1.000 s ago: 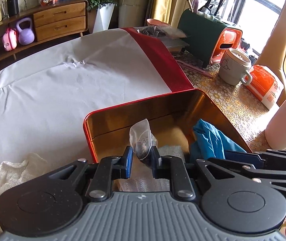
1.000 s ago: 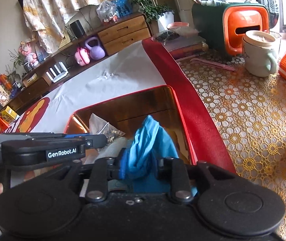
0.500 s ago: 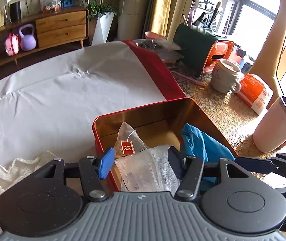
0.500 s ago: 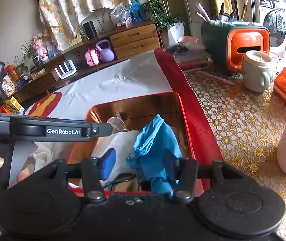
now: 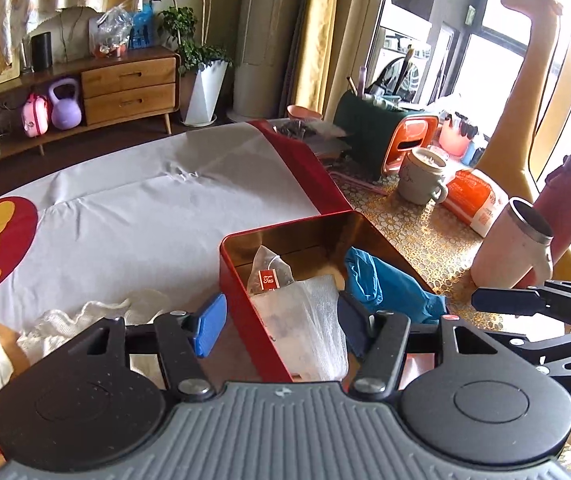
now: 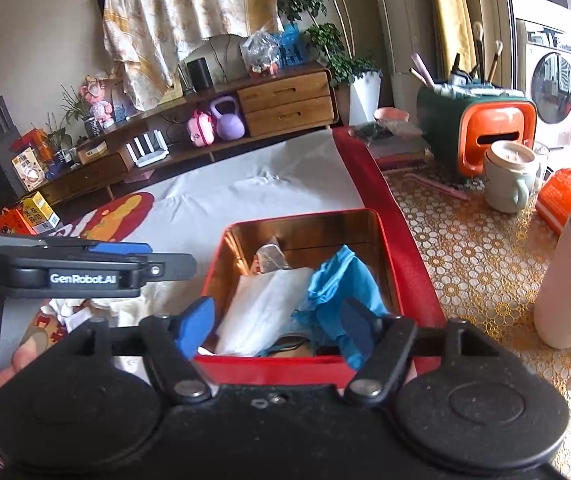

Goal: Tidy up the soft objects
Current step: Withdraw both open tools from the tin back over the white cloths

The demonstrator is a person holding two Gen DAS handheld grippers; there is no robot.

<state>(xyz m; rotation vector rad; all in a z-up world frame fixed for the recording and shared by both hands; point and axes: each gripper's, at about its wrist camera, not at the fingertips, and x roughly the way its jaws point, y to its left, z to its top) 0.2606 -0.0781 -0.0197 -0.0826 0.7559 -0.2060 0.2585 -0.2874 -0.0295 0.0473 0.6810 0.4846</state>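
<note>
A red tin box (image 5: 245, 304) (image 6: 417, 280) with a gold inside stands on the table. In it lie a clear tea bag (image 5: 268, 270) (image 6: 268, 258), a white mesh pouch (image 5: 305, 320) (image 6: 261, 312) and a blue glove (image 5: 385, 286) (image 6: 337, 280). My left gripper (image 5: 279, 330) is open and empty, raised above the box's near edge. My right gripper (image 6: 281, 326) is open and empty, also above the near edge. A white gauze cloth (image 5: 85, 320) (image 6: 97, 308) lies on the table left of the box.
A beige tumbler (image 5: 509, 244) (image 6: 569, 276) stands right of the box. Behind it are a mug (image 5: 421, 176) (image 6: 509, 176), an orange packet (image 5: 477, 200), a dark red bottle (image 5: 569, 200) and a green-orange holder (image 6: 477, 128). A white sheet (image 5: 145, 216) covers the table's left part.
Both grippers let go of their items into the box, the tea bag on the left and the blue glove on the right, then opened and rose back from the box.
</note>
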